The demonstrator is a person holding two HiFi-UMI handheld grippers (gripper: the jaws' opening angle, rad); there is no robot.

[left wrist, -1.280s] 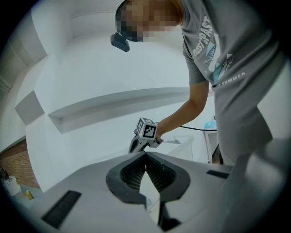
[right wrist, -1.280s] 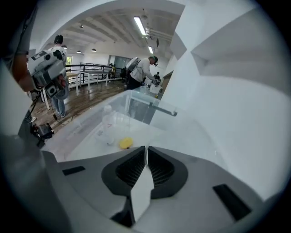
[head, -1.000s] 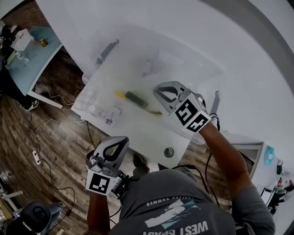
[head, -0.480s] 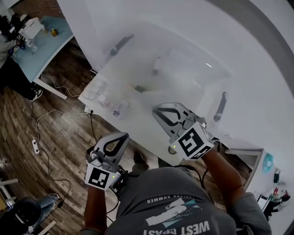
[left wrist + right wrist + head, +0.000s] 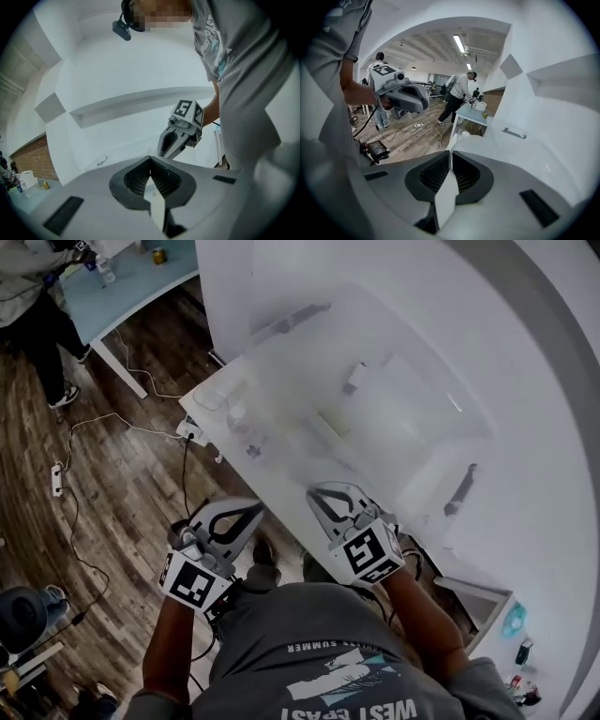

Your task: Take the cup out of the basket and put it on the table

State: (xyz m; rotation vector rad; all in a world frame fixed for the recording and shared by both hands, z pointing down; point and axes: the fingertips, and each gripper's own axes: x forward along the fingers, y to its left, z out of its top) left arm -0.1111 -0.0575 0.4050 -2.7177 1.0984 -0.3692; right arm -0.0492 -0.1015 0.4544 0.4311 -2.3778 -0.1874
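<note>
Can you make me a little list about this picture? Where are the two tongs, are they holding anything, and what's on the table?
Left tongs: shut, nothing in them, held near the person's body over the wooden floor
Right tongs: shut, nothing in them, at the near edge of the table
Table: white, with small things on it, too washed out to name
Cup and basket: cannot be made out in the glare
</note>
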